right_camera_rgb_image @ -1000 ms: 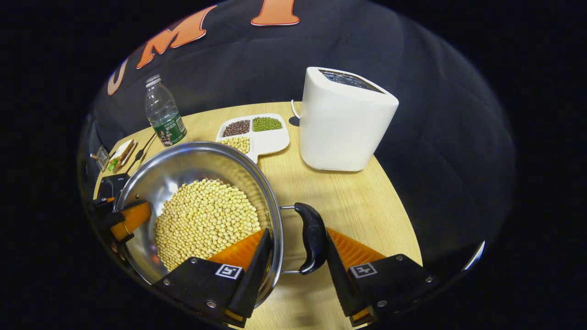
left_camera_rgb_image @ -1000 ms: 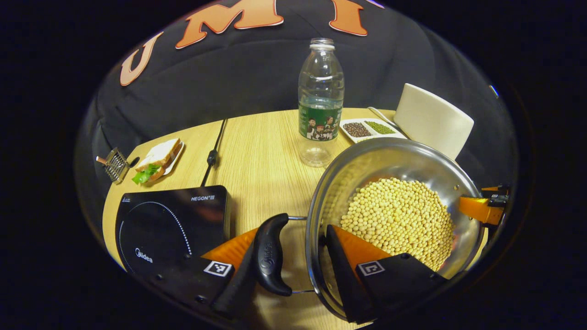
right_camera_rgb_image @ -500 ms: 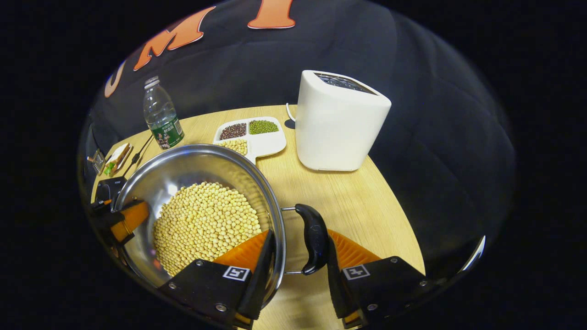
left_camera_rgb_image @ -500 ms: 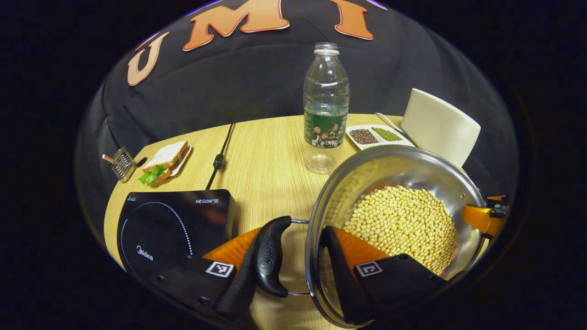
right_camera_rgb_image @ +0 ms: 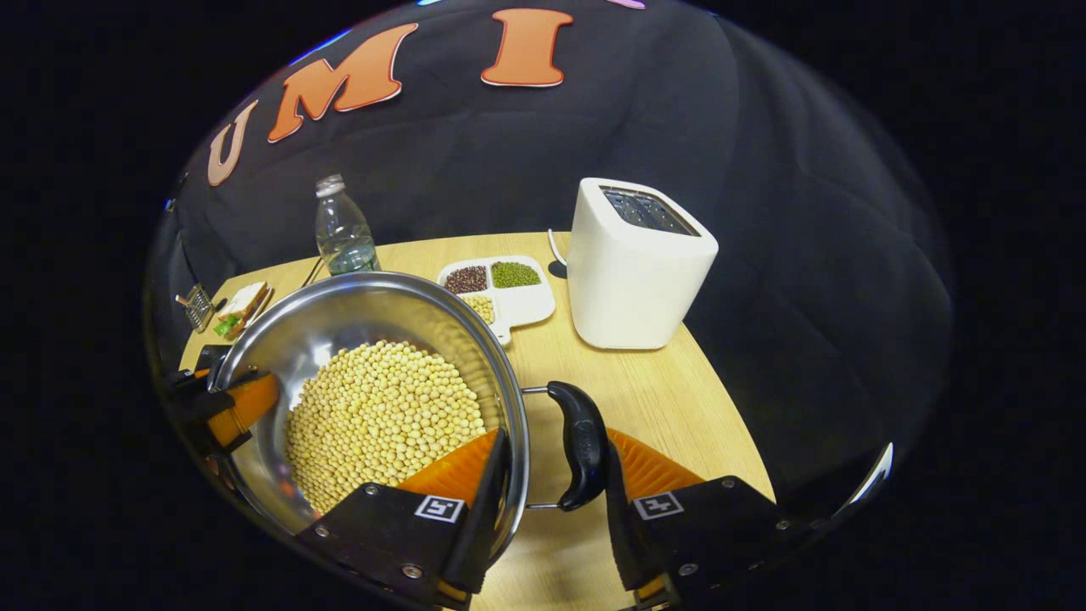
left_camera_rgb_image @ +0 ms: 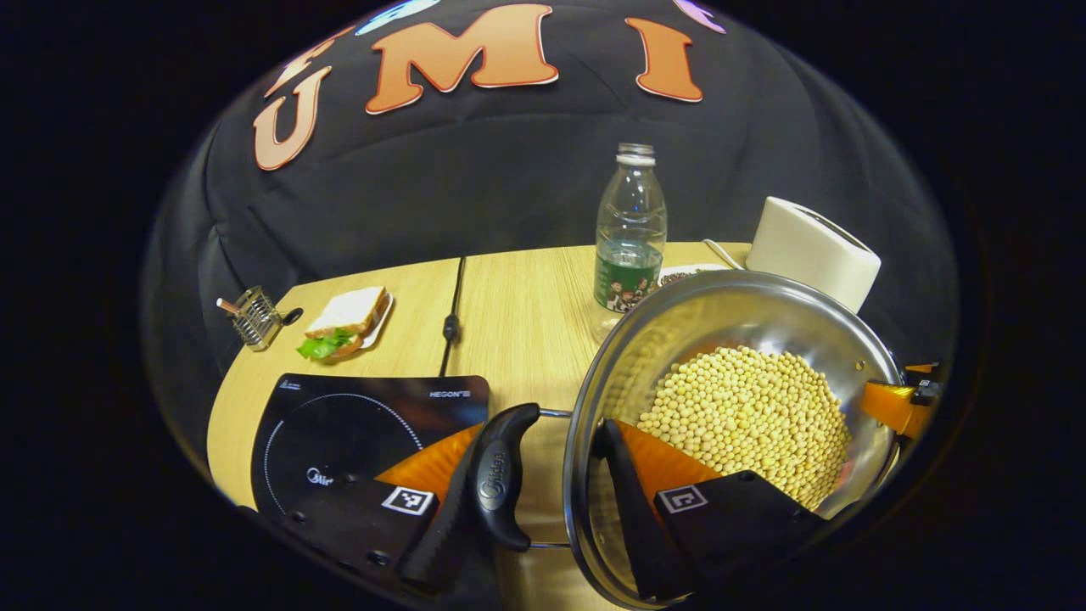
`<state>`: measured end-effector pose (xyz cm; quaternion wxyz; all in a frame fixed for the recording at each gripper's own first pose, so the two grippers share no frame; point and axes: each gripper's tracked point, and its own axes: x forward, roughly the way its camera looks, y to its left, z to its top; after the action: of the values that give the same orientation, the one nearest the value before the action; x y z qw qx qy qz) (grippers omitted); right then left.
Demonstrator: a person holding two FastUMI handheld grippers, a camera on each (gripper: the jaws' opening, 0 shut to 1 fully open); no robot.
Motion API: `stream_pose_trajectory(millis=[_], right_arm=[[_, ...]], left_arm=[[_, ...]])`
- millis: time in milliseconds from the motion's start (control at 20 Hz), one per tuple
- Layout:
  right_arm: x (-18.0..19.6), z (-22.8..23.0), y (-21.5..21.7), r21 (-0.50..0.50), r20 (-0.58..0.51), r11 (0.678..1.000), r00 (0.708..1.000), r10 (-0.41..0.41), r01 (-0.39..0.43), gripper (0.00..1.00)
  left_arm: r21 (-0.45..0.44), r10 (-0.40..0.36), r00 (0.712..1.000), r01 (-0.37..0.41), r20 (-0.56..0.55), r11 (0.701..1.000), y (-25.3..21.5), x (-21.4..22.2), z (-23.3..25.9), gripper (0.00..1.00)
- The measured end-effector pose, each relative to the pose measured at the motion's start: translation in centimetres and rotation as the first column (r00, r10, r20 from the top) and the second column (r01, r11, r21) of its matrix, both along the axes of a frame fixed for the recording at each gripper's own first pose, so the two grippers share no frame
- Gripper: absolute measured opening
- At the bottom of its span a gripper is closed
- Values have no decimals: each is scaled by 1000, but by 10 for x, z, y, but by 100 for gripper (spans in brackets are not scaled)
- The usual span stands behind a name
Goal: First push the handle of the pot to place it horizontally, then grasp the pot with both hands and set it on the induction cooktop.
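The shiny round steel pot (left_camera_rgb_image: 730, 407) is full of little yellow beans (left_camera_rgb_image: 747, 420), so it is likely heavy, and the beans could roll and spill if it tips. Its smooth metal wall looks slippery. The best places to hold are its two black handles.

The left gripper (left_camera_rgb_image: 543, 501) has one finger outside the left black handle (left_camera_rgb_image: 501, 475) and one inside the pot wall. It looks closed on the handle and rim together. The right gripper (right_camera_rgb_image: 551, 501) does the same at the right black handle (right_camera_rgb_image: 581, 445) — one finger in the beans, one touching the handle.

The pot seems to be held up off the pale wooden table (left_camera_rgb_image: 509, 314), but I cannot tell for sure. In the left gripper view, the flat black induction cooktop (left_camera_rgb_image: 356, 433) sits at 9 o'clock from the pot, just beside it. I think both sides should stay level — a tilt would send beans over the rim.
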<state>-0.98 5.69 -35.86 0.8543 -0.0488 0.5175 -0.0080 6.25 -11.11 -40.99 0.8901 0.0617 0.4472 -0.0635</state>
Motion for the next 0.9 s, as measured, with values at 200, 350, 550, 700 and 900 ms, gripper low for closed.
stream_pose_trajectory(millis=[200,350,550,700,900], right_arm=[[-1,22,24,16,24,999,999,40,-40,58],[0,39,42,27,37,998,998,58,-59,58],[-2,53,66,53,54,995,995,86,-89,53],[-7,57,82,63,56,992,993,102,-105,58],[-8,73,114,75,84,985,985,148,-154,58]], left_arm=[[7,19,999,-19,26,1000,27,4,28,79],[16,36,998,-37,42,999,47,1,50,81],[35,52,996,-54,76,998,75,-2,74,81],[49,67,994,-71,85,996,94,-6,86,80],[59,101,988,-109,117,992,126,-9,103,81]])
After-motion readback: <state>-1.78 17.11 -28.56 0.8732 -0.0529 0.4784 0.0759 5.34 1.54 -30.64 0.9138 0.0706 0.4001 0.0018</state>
